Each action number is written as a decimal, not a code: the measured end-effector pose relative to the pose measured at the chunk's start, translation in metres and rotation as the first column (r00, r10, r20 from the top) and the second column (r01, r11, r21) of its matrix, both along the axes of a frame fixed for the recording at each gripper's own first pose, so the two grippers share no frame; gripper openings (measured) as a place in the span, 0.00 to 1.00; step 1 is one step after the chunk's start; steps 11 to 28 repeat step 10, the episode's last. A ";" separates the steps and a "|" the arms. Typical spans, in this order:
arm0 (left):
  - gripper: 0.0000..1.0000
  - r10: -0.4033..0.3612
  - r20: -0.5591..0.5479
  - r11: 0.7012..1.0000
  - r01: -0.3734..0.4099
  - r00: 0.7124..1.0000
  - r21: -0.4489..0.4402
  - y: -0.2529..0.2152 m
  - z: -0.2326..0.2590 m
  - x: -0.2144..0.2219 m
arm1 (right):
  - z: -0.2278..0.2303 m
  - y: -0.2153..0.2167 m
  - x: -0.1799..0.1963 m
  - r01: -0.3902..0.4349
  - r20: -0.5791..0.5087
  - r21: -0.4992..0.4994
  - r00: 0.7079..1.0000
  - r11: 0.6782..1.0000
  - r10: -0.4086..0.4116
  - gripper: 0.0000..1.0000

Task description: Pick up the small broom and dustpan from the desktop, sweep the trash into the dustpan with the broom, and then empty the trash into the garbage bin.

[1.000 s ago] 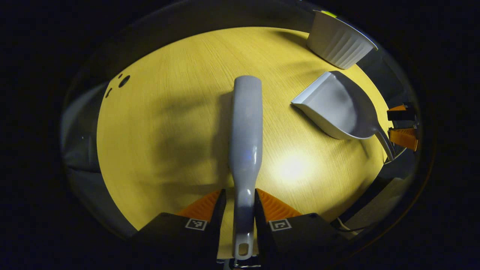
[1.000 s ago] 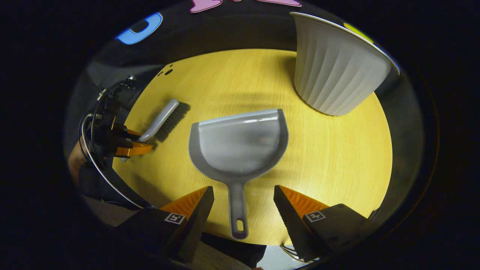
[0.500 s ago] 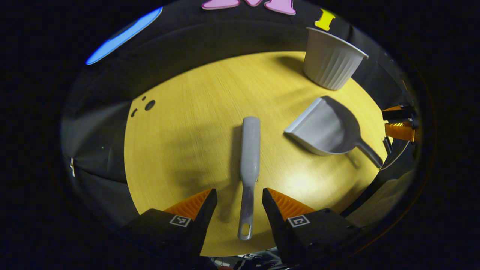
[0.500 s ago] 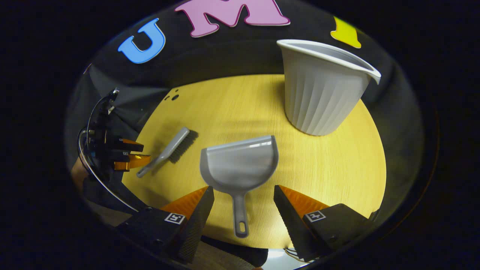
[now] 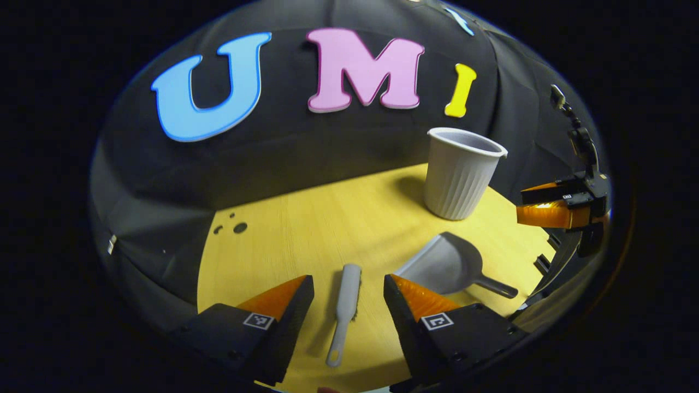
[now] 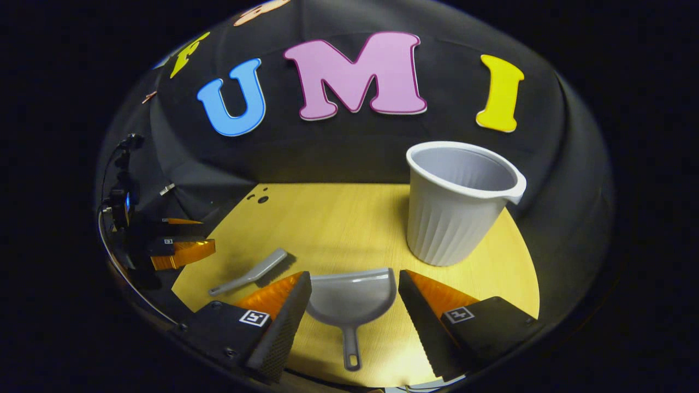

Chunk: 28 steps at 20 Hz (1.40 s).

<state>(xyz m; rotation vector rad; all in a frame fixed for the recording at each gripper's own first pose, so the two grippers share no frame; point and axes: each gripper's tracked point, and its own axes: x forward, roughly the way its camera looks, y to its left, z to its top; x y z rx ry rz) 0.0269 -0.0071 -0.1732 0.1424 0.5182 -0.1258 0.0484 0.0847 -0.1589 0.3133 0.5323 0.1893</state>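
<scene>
Grey broom (image 5: 346,297), grey dustpan (image 6: 352,297), ribbed white bin (image 6: 456,210), yellow wood-grain desktop (image 6: 338,218)

A staged recording booth, not a lived-in room. Black cloth wall (image 6: 355,147) hangs close behind on all sides, draped and creased, closing the space in tight. At the centre sits a rounded yellow wood-grain desktop (image 6: 338,224), lit bright from above while everything around it falls dark. On it lie tidy props: a pale grey ribbed plastic bin (image 6: 456,207) standing upright, a small grey plastic dustpan (image 6: 352,300) and a small grey hand broom (image 5: 345,305). At the edges hang cabled orange-and-black handheld gripper rigs (image 5: 557,210), with printed square marker tags (image 6: 252,317) on the fingers — data-collection gear.
</scene>
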 end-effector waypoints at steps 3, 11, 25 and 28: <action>0.84 -0.032 0.089 0.999 0.030 0.996 0.030 -0.022 0.024 -0.001 | 0.023 -0.007 0.004 0.014 0.083 -0.035 0.996 0.999 -0.011 0.99; 0.89 -0.085 0.194 0.995 0.094 0.977 -0.039 -0.066 0.063 0.019 | 0.060 -0.024 0.012 0.047 0.230 -0.141 0.973 0.989 -0.014 0.99; 0.89 -0.085 0.194 0.995 0.094 0.977 -0.039 -0.066 0.063 0.019 | 0.060 -0.024 0.012 0.047 0.230 -0.141 0.973 0.989 -0.014 0.99; 0.89 -0.085 0.194 0.995 0.094 0.977 -0.039 -0.066 0.063 0.019 | 0.060 -0.024 0.012 0.047 0.230 -0.141 0.973 0.989 -0.014 0.99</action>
